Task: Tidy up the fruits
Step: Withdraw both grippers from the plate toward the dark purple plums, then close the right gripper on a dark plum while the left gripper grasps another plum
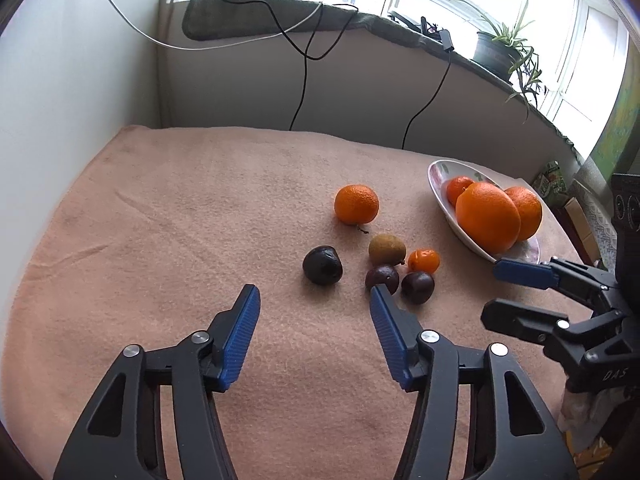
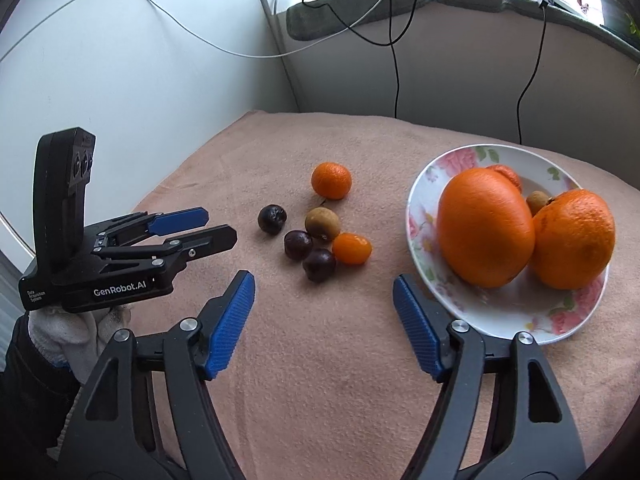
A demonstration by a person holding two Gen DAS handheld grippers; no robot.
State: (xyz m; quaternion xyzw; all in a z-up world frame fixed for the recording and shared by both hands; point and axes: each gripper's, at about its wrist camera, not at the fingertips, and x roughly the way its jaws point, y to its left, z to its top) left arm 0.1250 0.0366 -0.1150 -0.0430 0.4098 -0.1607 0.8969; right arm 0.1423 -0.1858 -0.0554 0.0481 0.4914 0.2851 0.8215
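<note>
Left gripper (image 1: pixel 315 294) spread wide, empty, low over cloth (image 1: pixel 160 220); right gripper (image 2: pixel 324 280) likewise parted, beside plate (image 2: pixel 416 216).

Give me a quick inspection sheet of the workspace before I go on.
Surface: pink blanket, wrinkled.
Job's things: floral plate holds large orange and other fruit; six loose fruits on blanket, including mandarin.
Clutter: nothing seen on blanket.
Grippers: left gripper and right gripper open, empty.
Cables: black cables hang from sill behind.
Surroundings: potted plant on windowsill.
</note>
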